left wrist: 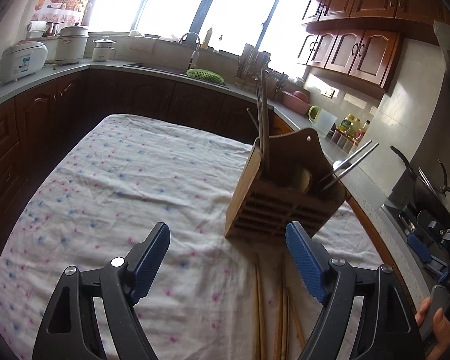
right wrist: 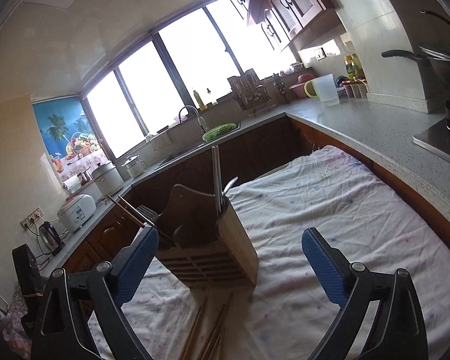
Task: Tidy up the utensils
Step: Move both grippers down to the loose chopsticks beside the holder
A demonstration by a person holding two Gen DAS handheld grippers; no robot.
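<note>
Plainly, the left gripper [left wrist: 226, 258] and right gripper [right wrist: 229, 262] both hang with blue pads spread wide and nothing between them, above a floral tablecloth [left wrist: 120, 180]. Between the two stands a wooden utensil holder [left wrist: 280, 198] with metal chopsticks [left wrist: 262, 114] upright inside, and loose bamboo chopsticks [left wrist: 259, 306] lie on the cloth just in front of it; the rice cooker [left wrist: 22, 60] on the counter bears a label too small to read
</note>
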